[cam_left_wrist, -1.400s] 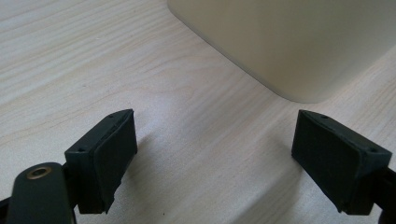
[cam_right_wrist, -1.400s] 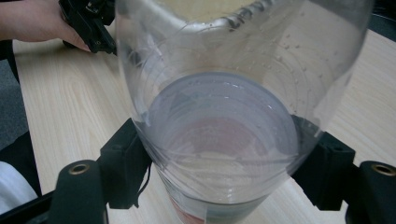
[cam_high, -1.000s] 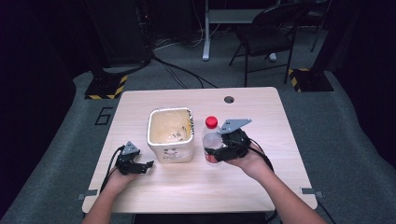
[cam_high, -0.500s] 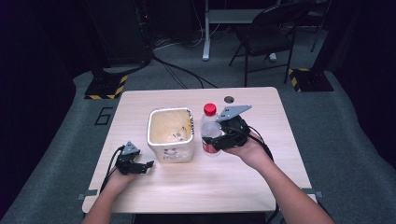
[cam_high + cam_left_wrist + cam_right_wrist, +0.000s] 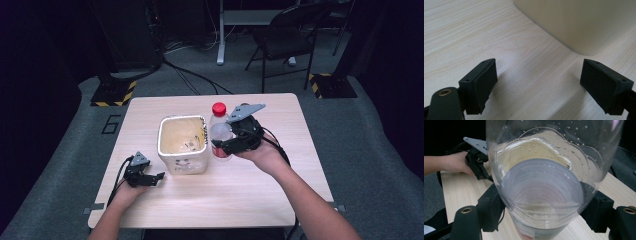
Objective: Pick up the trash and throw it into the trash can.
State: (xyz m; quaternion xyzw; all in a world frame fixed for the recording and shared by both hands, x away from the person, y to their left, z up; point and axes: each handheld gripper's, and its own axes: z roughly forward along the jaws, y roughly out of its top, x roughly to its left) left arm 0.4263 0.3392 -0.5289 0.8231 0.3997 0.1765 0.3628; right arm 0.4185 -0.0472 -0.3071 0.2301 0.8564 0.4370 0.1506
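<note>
Clear plastic fills the right gripper view: a bottle point(image 5: 541, 182) sits clamped between the two black jaws, one pad pressed against each side of it. From above, the right gripper point(image 5: 226, 145) holds this bottle point(image 5: 218, 131) by its lower body, tilted, with the red cap point(image 5: 218, 108) pointing away from the person. Whether its base touches the worktop point(image 5: 240, 195) cannot be told. The bottle is just beside the right wall of a cream tub point(image 5: 183, 145), which stands upright and open near the middle of the pale wooden worktop, with some specks inside.

At the left, the left gripper point(image 5: 152, 177) rests low on the worktop, near the tub's front left corner but apart from it. Its own view shows the jaws spread wide with only bare wood point(image 5: 529, 75) between them and the tub's corner point(image 5: 579, 25) just ahead.
</note>
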